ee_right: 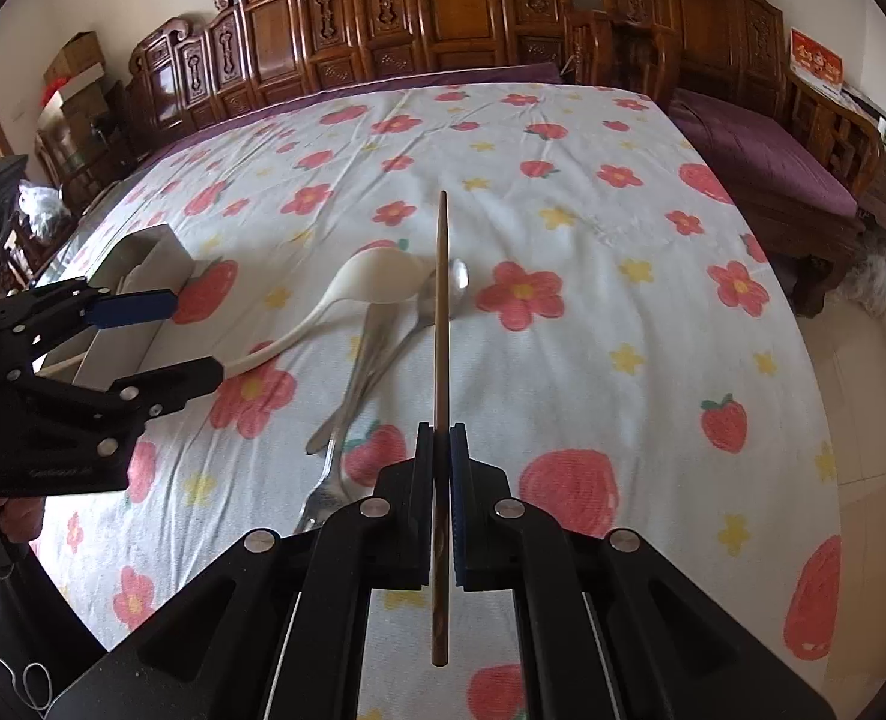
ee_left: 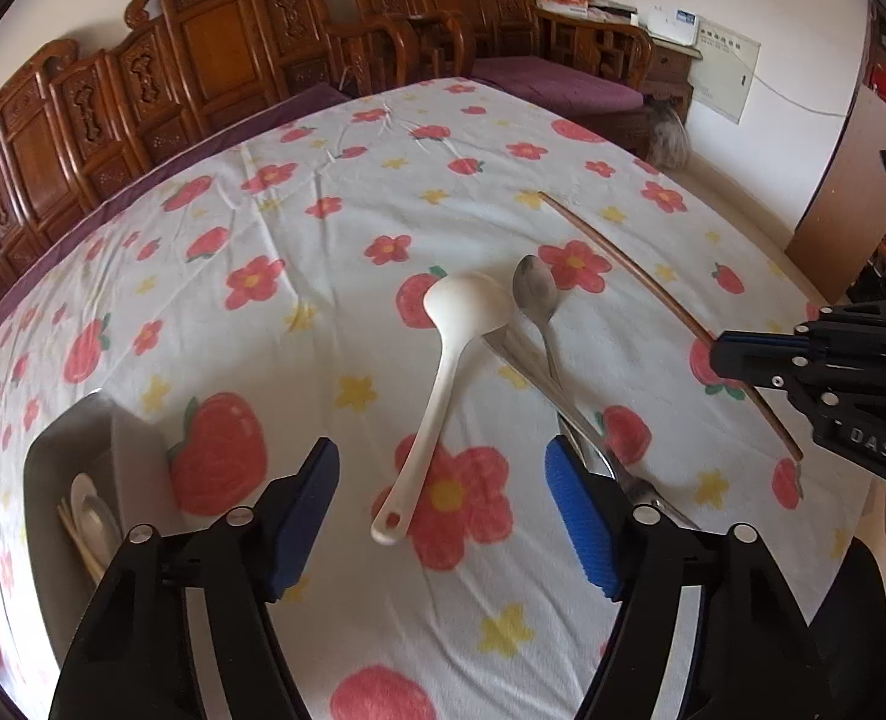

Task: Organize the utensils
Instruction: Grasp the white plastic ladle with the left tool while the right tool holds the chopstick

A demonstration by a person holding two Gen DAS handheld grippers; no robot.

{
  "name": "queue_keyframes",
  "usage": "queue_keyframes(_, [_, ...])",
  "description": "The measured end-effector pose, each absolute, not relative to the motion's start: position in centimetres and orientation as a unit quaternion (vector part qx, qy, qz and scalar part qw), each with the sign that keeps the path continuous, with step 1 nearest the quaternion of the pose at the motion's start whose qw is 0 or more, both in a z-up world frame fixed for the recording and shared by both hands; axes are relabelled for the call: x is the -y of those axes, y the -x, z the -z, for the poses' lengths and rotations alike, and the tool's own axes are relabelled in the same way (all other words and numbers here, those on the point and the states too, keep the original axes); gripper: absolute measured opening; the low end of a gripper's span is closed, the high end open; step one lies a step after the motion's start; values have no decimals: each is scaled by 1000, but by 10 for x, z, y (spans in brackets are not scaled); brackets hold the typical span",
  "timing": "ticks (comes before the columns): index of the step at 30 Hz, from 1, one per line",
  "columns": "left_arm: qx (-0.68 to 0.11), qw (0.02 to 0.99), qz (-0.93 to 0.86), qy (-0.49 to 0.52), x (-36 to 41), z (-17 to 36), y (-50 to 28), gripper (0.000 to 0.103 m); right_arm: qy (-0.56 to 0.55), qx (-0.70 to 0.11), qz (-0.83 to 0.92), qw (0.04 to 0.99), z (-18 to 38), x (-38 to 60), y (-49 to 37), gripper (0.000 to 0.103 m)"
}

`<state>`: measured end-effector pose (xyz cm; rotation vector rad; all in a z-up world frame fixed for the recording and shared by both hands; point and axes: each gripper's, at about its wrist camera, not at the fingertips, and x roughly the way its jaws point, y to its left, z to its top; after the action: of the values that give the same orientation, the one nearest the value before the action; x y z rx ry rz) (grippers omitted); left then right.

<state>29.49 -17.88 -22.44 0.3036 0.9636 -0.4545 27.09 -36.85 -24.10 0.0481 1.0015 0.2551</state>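
My right gripper (ee_right: 441, 438) is shut on a brown chopstick (ee_right: 441, 312) that points forward above the table; the chopstick also shows in the left wrist view (ee_left: 635, 276). My left gripper (ee_left: 443, 480) is open, its blue pads on either side of the handle of a white plastic ladle (ee_left: 443, 372). A metal spoon (ee_left: 536, 294), a second metal utensil and a fork (ee_right: 329, 480) lie crossed beside the ladle (ee_right: 377, 282). A grey utensil box (ee_left: 83, 480) at the left holds several utensils.
The table is covered by a white cloth with red flowers and strawberries (ee_right: 563, 210). Carved wooden chairs (ee_right: 443, 12) line the far edge. A bench with a purple cushion (ee_right: 761, 156) stands at the right. The grey box also shows in the right wrist view (ee_right: 149, 276).
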Motion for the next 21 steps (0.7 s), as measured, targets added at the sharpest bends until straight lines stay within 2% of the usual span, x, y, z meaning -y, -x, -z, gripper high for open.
queue_keyframes(10, [-487, 831, 211, -166, 202, 245, -337, 56, -38, -486, -119, 865, 248, 381, -276, 6])
queue_keyframes(12, [-495, 827, 209, -166, 205, 249, -344, 50, -40, -487, -116, 865, 250, 385, -277, 6])
queue_keyframes(21, [-512, 817, 203, -171, 211, 259, -363, 49, -58, -491, -108, 863, 254, 397, -279, 6])
